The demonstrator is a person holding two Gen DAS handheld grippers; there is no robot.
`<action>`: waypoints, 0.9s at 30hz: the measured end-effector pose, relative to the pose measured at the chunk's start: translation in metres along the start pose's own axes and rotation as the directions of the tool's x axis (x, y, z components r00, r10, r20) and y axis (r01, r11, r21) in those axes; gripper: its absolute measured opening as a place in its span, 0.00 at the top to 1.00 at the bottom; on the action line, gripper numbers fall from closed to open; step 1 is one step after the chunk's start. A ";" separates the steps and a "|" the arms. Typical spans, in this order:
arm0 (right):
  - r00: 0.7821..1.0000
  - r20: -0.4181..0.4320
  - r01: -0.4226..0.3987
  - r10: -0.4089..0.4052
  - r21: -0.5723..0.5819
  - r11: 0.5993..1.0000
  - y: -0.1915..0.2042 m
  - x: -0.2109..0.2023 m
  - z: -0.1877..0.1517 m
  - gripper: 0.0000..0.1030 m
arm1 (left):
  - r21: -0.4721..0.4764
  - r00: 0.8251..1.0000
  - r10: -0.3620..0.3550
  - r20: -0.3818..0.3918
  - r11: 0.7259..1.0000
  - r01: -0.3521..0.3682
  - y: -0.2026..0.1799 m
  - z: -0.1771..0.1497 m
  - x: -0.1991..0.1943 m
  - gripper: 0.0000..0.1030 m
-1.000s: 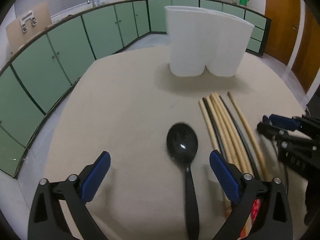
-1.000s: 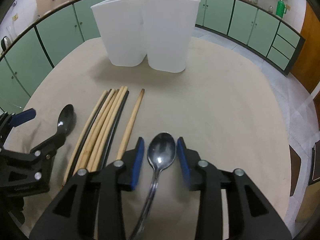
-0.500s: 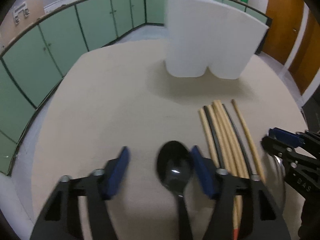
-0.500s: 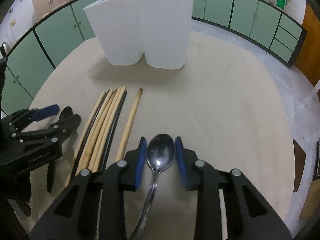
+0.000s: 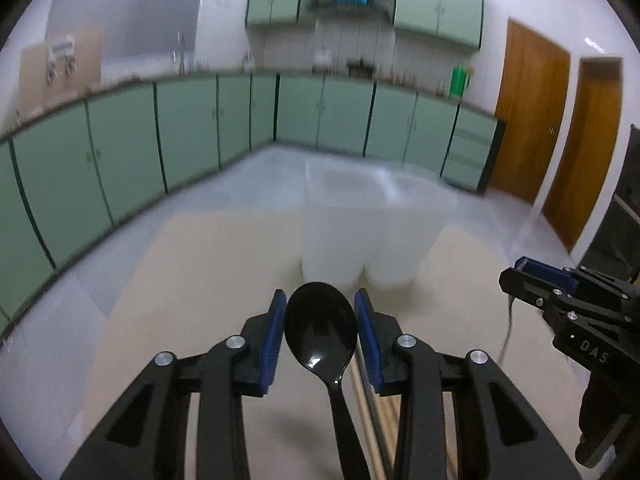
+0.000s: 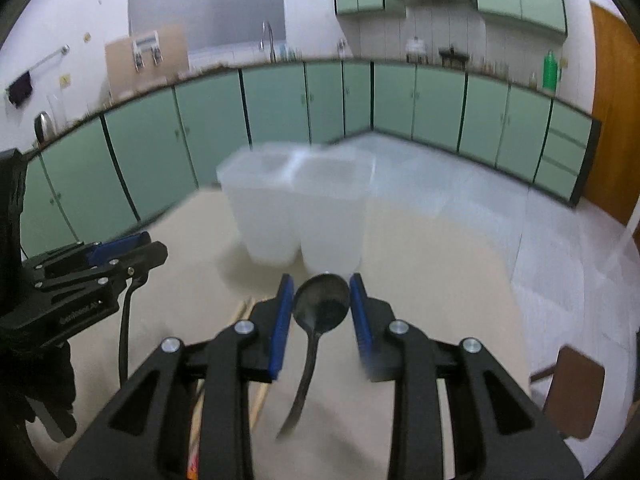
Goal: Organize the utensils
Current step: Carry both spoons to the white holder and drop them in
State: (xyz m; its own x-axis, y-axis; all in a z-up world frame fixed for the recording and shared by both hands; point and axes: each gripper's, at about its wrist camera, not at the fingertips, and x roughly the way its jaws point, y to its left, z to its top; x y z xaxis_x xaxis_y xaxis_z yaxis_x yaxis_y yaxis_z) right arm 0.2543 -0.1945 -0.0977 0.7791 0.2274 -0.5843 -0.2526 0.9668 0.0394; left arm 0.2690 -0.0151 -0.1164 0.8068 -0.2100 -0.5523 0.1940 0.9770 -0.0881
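My left gripper [image 5: 320, 328] is shut on a black plastic spoon [image 5: 320, 326], bowl forward, lifted above the beige table [image 5: 192, 280]. My right gripper [image 6: 322, 306] is shut on a metal spoon [image 6: 322, 304], also lifted off the table. A white two-compartment utensil holder [image 5: 368, 236] stands ahead of both grippers; it also shows in the right wrist view [image 6: 298, 212]. Several chopsticks [image 5: 372, 412] lie on the table below the left gripper, mostly hidden by it. The right gripper shows at the right of the left wrist view [image 5: 520, 276], and the left gripper at the left of the right wrist view [image 6: 148, 246].
Green kitchen cabinets [image 5: 200, 136] line the far walls beyond the table. Wooden doors [image 5: 560, 136] stand at the right. A brown chair seat [image 6: 572, 384] is beside the table's right edge.
The left gripper closed on the black spoon and raised it. The right gripper, holding the metal spoon, also rose. Both views tilted up, away from the tabletop.
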 end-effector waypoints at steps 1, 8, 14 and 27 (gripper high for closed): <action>1.000 0.022 -0.001 0.001 0.000 1.000 -0.003 -0.007 0.006 0.74 | 0.002 0.999 0.000 0.041 1.000 -0.001 -0.001 0.008 -0.005 0.66; 0.985 0.169 -0.024 0.027 -0.022 0.999 -0.019 -0.032 0.071 0.74 | 0.034 0.968 0.012 0.251 0.999 -0.021 -0.014 0.072 -0.010 0.66; 0.973 0.229 -0.002 0.011 -0.040 0.999 -0.035 -0.023 0.122 0.74 | 0.043 0.934 0.013 0.356 0.999 -0.031 -0.022 0.126 0.013 0.66; 0.989 0.144 0.040 -0.038 -0.012 0.999 -0.057 0.065 0.139 0.74 | 0.056 0.947 0.033 0.320 0.997 -0.054 -0.025 0.137 0.118 0.66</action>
State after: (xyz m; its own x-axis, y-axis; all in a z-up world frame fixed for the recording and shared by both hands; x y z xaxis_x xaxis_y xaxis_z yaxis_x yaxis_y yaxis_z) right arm 0.3995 -0.2182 -0.0250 0.8624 0.2053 -0.4627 -0.2284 0.9736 0.0064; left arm 0.4361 -0.0691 -0.0658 0.9489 -0.1781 -0.2605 0.1815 0.9833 -0.0113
